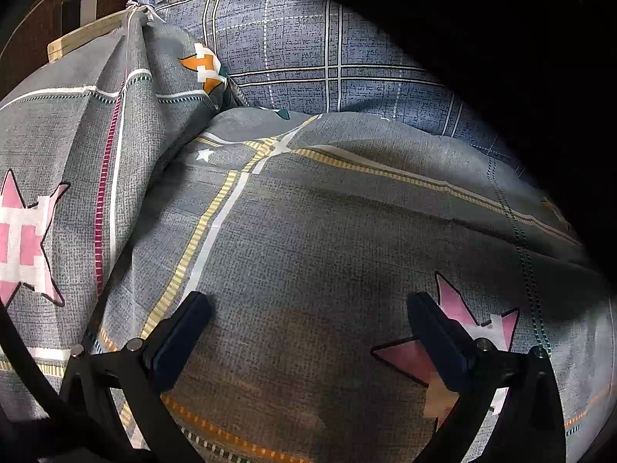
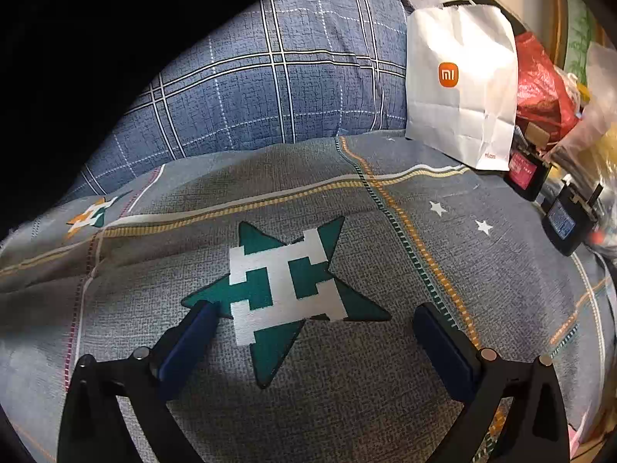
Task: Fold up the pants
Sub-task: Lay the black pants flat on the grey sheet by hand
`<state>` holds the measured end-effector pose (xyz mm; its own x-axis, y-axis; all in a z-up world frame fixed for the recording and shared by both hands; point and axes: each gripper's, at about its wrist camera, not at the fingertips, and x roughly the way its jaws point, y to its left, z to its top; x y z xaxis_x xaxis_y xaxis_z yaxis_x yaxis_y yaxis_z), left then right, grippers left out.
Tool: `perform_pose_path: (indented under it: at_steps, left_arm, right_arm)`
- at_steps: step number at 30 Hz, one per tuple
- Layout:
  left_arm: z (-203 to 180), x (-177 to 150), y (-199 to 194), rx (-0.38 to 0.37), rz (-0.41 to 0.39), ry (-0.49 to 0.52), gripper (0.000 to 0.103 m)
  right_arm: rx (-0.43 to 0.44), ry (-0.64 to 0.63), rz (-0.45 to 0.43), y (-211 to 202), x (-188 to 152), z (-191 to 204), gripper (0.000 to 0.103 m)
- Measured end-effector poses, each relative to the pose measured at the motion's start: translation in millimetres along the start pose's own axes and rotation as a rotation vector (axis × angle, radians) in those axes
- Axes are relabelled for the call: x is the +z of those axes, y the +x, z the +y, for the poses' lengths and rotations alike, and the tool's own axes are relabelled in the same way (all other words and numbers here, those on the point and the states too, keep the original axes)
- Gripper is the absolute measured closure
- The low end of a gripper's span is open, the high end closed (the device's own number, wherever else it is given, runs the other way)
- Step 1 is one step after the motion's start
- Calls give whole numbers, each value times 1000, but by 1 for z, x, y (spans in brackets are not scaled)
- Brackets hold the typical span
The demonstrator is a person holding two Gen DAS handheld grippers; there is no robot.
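Grey star-printed bedding (image 1: 308, 239) fills both views, with a blue checked pillow (image 2: 270, 88) behind it. Your left claw (image 1: 308, 308) hovers with its fingers spread wide over a pink star (image 1: 478, 324), holding nothing. Your right claw (image 2: 314, 316) is likewise spread, straddling a green star (image 2: 285, 289). A white paper bag (image 2: 462, 88) stands at the far right. I cannot pick out the pants; a large black shape (image 1: 501, 38) beyond the bedding may be them.
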<state>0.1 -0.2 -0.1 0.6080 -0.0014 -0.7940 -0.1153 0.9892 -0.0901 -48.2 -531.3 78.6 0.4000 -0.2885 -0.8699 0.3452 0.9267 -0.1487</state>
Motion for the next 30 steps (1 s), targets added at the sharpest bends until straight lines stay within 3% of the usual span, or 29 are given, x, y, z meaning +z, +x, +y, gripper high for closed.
perform_pose_path:
  at_steps: [30]
  left_arm:
    - [-2,2,4,13,3,10,0]
  right_arm:
    - [0,-2,-1,1,1,0,0]
